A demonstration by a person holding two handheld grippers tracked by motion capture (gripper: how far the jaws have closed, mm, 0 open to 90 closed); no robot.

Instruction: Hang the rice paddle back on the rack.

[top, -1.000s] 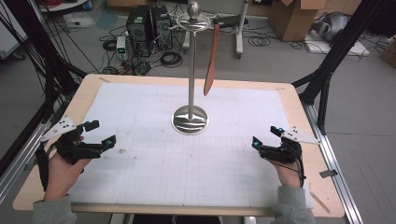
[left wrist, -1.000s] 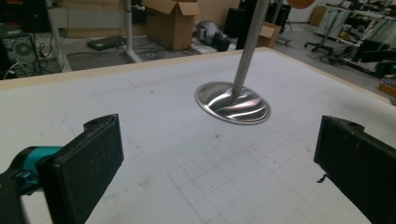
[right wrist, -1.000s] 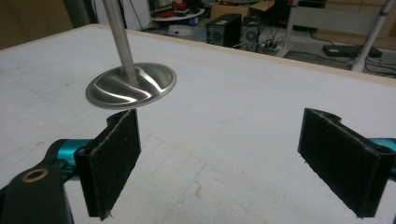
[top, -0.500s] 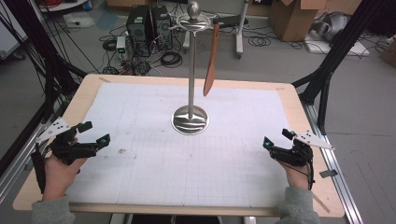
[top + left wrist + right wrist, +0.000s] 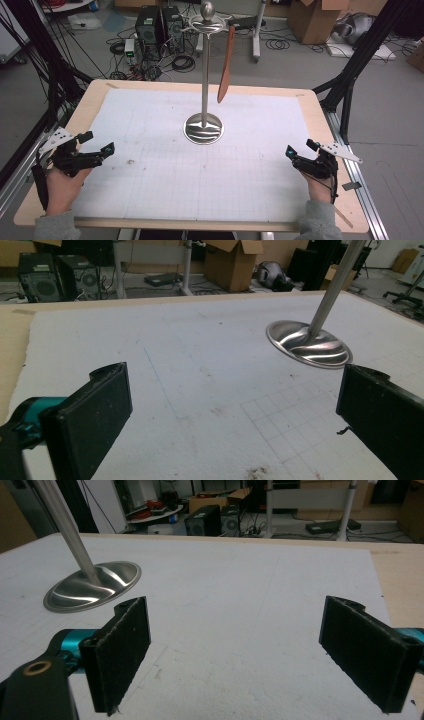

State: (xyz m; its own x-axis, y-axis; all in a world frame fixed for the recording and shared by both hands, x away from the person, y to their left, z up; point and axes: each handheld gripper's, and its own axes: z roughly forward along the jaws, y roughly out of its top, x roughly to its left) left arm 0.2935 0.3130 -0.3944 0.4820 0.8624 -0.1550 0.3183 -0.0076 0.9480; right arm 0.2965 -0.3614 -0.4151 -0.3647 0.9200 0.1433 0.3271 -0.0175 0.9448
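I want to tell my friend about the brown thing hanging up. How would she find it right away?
Start at the white gridded mat covering the wooden table. In its middle stands a shiny metal stand with a round base and a ball on top. The brown thing hangs from an arm at the stand's top, on the right side: a long, flat, reddish-brown spatula, the only coloured thing there, dangling clear of the mat.

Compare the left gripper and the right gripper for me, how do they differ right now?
In the high view, the left gripper sits by the table's left edge with its jaws pointing right, while the right gripper sits by the right edge with its jaws pointing left and up the table. The left gripper's grey plate lies at its outer left, the right gripper's plate at its outer right. Both are open, hold nothing, and face the metal stand.
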